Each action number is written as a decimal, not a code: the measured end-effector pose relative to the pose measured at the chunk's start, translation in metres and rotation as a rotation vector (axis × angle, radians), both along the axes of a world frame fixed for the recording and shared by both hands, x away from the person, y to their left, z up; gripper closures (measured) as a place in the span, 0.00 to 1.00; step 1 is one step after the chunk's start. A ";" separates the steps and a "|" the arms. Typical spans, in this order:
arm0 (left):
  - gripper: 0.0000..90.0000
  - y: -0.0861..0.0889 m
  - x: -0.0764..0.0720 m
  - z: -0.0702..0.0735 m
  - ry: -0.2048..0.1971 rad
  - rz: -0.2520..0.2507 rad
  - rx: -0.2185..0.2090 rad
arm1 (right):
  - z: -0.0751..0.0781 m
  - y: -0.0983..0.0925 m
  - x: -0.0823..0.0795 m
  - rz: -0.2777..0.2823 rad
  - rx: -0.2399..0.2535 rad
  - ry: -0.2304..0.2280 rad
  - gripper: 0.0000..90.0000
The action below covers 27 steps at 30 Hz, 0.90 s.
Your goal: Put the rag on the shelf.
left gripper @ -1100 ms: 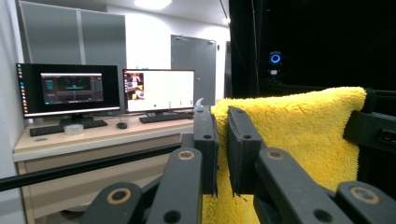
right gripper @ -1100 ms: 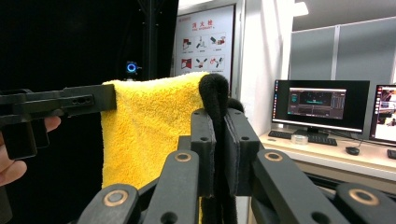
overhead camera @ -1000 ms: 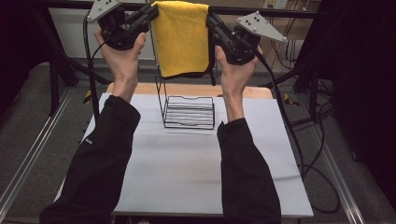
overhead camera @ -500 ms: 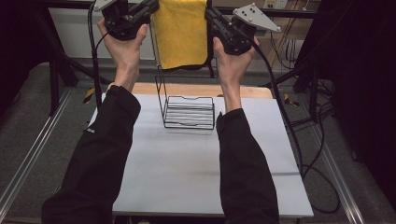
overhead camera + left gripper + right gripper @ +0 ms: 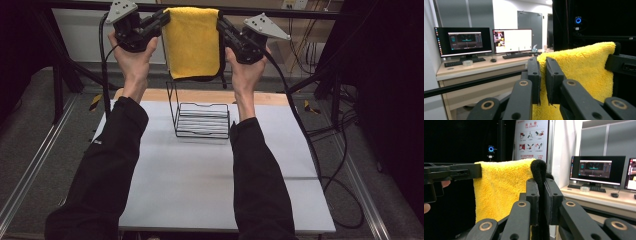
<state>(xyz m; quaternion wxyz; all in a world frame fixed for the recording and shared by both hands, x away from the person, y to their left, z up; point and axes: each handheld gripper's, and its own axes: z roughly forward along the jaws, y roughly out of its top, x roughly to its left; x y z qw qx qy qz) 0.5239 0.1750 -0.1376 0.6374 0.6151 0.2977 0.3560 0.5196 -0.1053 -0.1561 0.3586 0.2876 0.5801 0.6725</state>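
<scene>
A yellow towel [image 5: 192, 42] with a black edge hangs stretched between both grippers, high above the table's far side. My left gripper [image 5: 164, 17] is shut on its upper left corner, and in the left gripper view the jaws [image 5: 542, 65] pinch the yellow pile [image 5: 584, 67]. My right gripper [image 5: 222, 25] is shut on the upper right corner. In the right gripper view its jaws [image 5: 541, 185] clamp the towel's black rim [image 5: 539, 170], with the yellow cloth [image 5: 499, 190] spreading left. The towel's lower edge hangs just above a black wire rack [image 5: 202, 120].
The rack stands on a white table [image 5: 200, 190] near its far edge, with a tall wire upright at its back. A black frame bar runs behind the towel. Cables trail off the right side. Desks with monitors [image 5: 466, 41] stand beyond.
Both hands have shifted a little with the towel stretched between them, and both grips have held.
</scene>
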 end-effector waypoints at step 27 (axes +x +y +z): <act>0.92 0.004 -0.032 -0.054 0.026 -0.102 0.060 | -0.051 -0.013 -0.031 0.038 -0.056 0.042 0.92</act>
